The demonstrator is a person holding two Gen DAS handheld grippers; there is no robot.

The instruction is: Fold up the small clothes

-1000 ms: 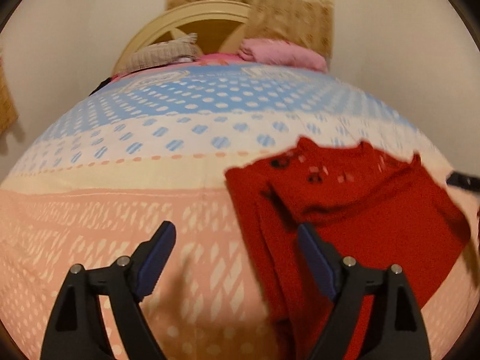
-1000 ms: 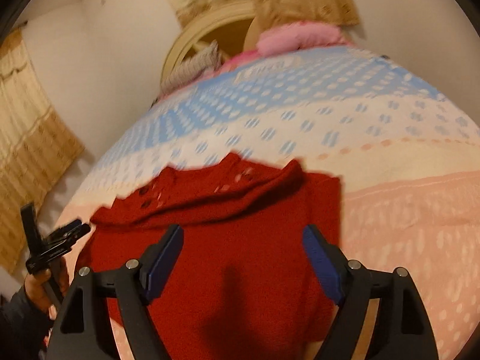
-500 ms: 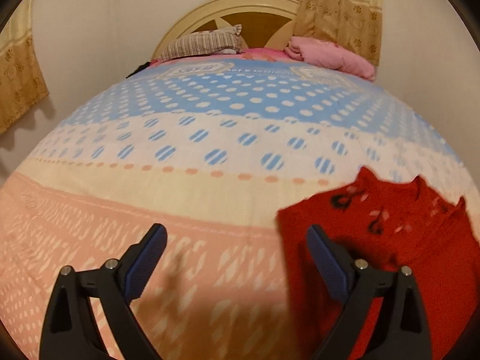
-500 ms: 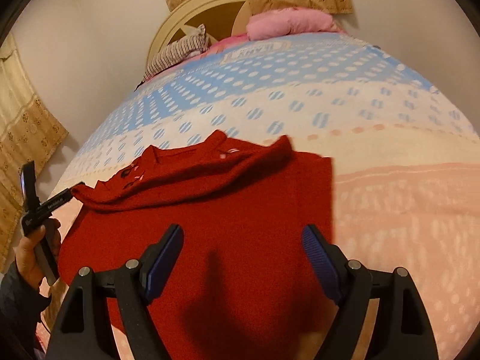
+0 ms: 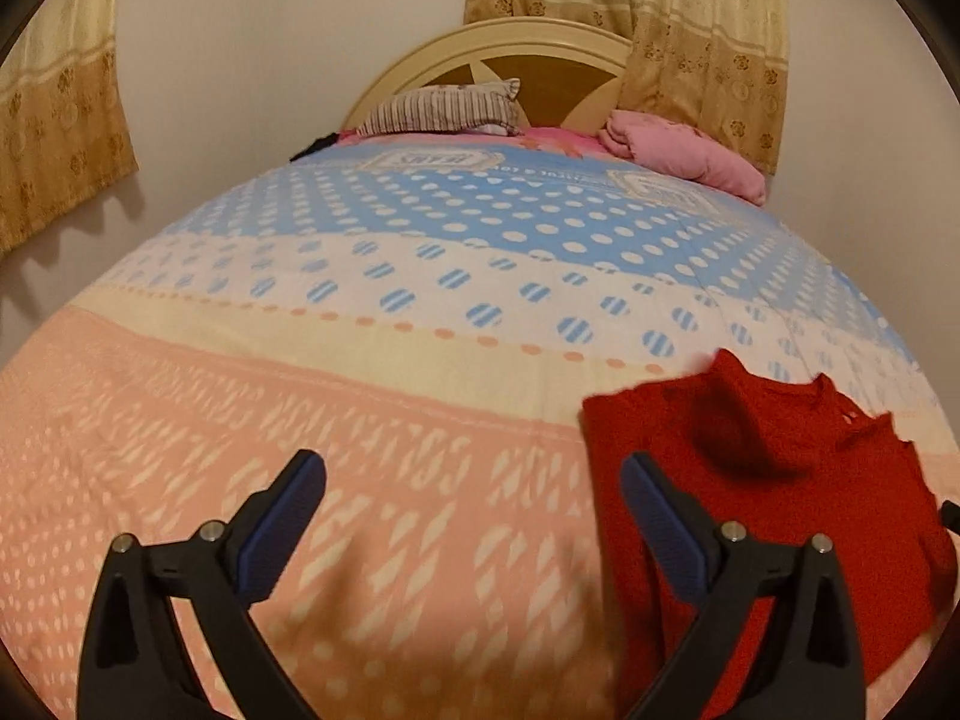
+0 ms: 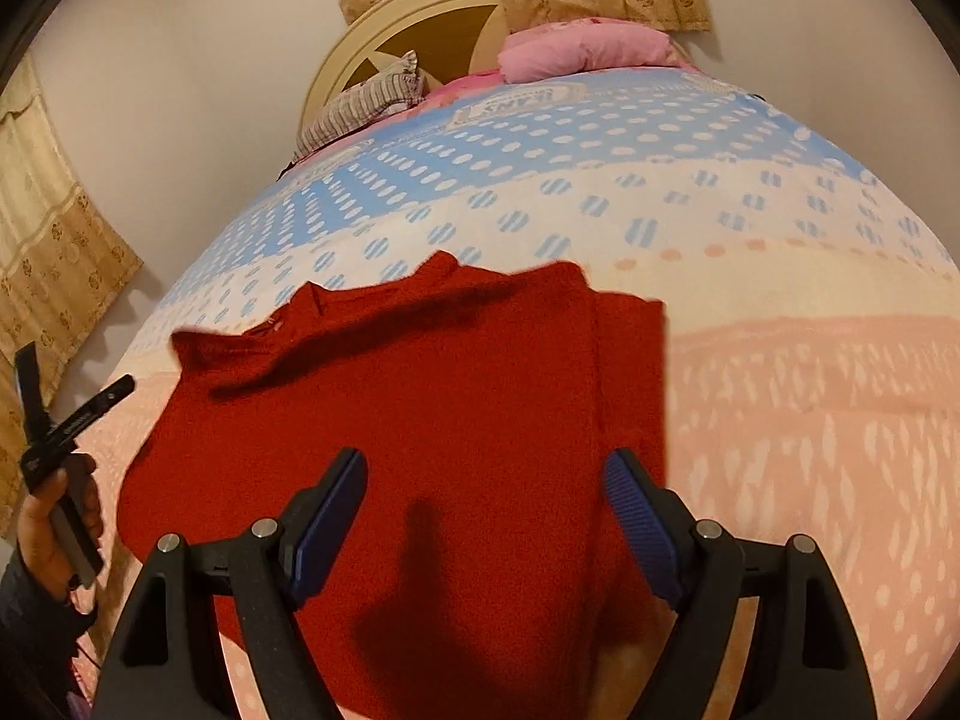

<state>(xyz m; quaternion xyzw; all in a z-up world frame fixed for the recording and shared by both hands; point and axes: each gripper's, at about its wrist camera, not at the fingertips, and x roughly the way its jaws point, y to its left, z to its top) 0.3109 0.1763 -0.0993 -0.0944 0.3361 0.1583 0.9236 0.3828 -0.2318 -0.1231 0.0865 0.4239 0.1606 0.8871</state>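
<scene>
A small red knitted sweater [image 6: 456, 396] lies flat on the bed, partly folded, with its collar toward the headboard. It also shows at the right of the left wrist view [image 5: 774, 480]. My right gripper [image 6: 486, 474] is open and empty, held over the sweater's lower middle. My left gripper [image 5: 474, 480] is open and empty, over the bare bedspread to the left of the sweater; its right finger [image 5: 654, 516] overlaps the sweater's left edge. The left gripper also shows at the left edge of the right wrist view [image 6: 66, 420], held in a hand.
The bed is covered by a bedspread [image 5: 300, 396] with pink, cream and blue bands. A striped pillow [image 5: 444, 108] and a pink bundle [image 5: 684, 150] lie by the rounded headboard [image 5: 492, 54]. Curtains [image 5: 690, 18] hang behind. A wall stands at the left.
My left gripper has drawn back to the left, off the sweater, which now sits further right in its view. The buttons no longer show. The right gripper has hardly moved.
</scene>
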